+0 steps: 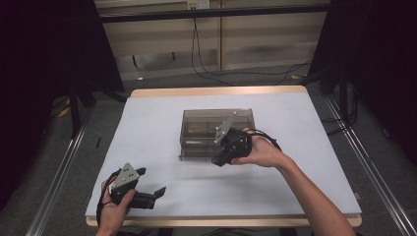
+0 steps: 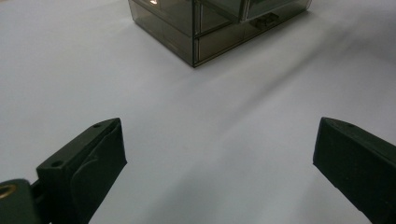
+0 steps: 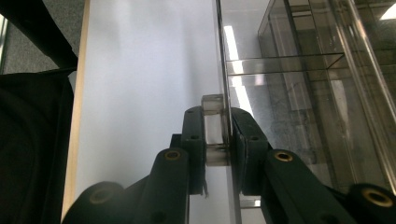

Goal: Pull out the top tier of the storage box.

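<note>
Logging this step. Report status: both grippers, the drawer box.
Right gripper shut on clear drawer handle of smoky plastic drawer box. Left gripper open, low over the white table, clear of box. Nothing in the way.

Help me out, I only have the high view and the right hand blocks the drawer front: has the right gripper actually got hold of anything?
Observer: Yes. In the right gripper view the right gripper is shut on the clear handle of a drawer front.
Operator: Is the drawer out of the box yet?
Observer: I cannot tell how far; that view does show the smoky organizer box and its inner shelves through the clear walls beside the jaws.
Operator: And the left gripper?
Observer: The left gripper view shows the left gripper wide open over the bare white table cover, holding nothing, with a corner of the box ahead of it.
</note>
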Action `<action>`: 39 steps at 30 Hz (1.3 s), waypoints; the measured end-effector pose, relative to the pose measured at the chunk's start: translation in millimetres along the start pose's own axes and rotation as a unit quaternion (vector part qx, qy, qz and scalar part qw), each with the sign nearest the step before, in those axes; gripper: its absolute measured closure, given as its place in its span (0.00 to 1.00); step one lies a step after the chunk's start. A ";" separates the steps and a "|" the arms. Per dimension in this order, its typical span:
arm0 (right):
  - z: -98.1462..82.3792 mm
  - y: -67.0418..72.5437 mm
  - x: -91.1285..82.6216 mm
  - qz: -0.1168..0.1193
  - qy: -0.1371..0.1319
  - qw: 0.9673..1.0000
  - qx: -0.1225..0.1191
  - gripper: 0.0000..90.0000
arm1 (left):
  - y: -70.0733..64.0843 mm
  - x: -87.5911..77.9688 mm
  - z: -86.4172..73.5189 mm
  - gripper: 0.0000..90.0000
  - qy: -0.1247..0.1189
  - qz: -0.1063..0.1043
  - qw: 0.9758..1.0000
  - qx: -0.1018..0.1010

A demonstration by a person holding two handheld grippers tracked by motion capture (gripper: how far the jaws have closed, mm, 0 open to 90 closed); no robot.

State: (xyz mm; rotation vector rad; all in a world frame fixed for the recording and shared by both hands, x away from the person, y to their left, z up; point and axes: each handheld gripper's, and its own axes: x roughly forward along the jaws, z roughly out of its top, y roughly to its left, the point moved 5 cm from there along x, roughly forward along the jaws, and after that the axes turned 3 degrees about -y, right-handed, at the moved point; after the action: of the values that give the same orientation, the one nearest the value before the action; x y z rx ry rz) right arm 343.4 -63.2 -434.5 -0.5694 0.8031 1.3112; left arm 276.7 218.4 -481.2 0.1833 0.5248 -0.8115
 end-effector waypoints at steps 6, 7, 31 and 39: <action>-0.4 1.8 -0.5 0.002 0.001 1.000 0.001 0.86 | 0.1 -0.3 0.3 0.03 -0.001 0.001 1.000 0.001; -0.4 1.6 -0.5 0.002 0.000 1.000 -0.003 0.86 | 0.1 -0.4 0.3 0.03 -0.001 0.001 1.000 0.001; -4.1 14.3 -0.5 0.005 0.001 1.000 -0.011 0.86 | 0.1 -0.7 0.4 0.03 -0.001 0.002 1.000 0.000; -5.5 18.3 0.2 0.004 0.005 1.000 -0.015 0.86 | -0.1 -0.3 0.4 0.03 -0.001 0.001 1.000 0.001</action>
State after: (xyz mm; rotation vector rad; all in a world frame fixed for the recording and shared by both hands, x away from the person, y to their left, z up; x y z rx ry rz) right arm 324.4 -63.9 -436.7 -0.5970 0.7966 1.3306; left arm 276.6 218.4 -480.6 0.1840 0.5217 -0.8098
